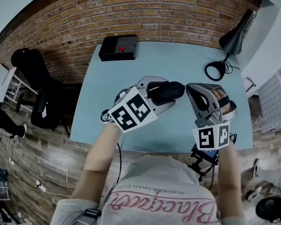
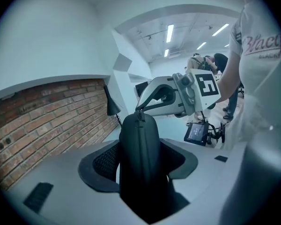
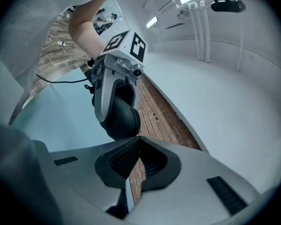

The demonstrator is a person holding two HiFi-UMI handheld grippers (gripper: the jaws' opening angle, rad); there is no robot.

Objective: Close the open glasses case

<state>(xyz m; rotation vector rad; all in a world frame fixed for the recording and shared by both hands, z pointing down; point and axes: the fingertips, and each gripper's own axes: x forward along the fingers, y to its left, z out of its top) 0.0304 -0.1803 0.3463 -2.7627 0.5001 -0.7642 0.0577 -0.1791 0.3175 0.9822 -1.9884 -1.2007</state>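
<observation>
A black zip-up glasses case (image 1: 166,92) is held above the light blue table (image 1: 96,111), clamped between the pads of my left gripper (image 1: 160,96). In the left gripper view the case (image 2: 139,144) stands between the jaws, its zip seam running up the middle to a small pull (image 2: 139,116). My right gripper (image 1: 186,87) meets the case's right end. In the right gripper view its jaws (image 3: 139,139) are pressed together at the tips against the case's rounded end (image 3: 122,118), seemingly pinching the pull.
A black box with a red button (image 1: 118,48) sits at the table's far edge. A black desk lamp (image 1: 232,40) and its coiled cable (image 1: 215,71) stand at the far right. A dark chair (image 1: 35,78) is off the table's left side. Brick wall (image 1: 145,8) behind.
</observation>
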